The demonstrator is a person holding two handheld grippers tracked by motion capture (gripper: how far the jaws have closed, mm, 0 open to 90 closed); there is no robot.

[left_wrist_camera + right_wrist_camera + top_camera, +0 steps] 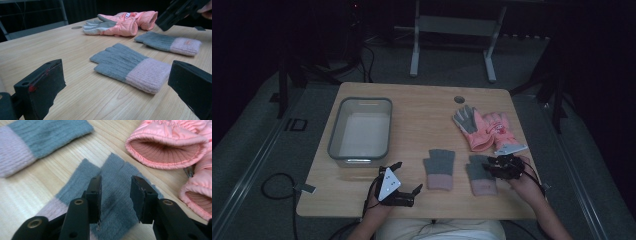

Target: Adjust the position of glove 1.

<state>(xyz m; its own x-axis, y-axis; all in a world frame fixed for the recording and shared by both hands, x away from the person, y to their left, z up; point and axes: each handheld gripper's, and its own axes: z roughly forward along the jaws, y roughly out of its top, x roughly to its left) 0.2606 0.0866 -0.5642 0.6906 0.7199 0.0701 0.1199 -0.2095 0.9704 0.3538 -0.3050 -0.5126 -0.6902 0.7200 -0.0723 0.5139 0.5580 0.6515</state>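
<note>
High view: knit glove (481, 174) fingers away, lengthwise.

Dim high view; gripper views brighter, sharp.

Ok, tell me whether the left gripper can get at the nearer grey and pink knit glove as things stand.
Probably yes. The left gripper rests on the table with its jaws apart and aimed at the grey and pink knit glove, which lies flat; bare table lies between them, and the right gripper is at the other knit glove.
</note>
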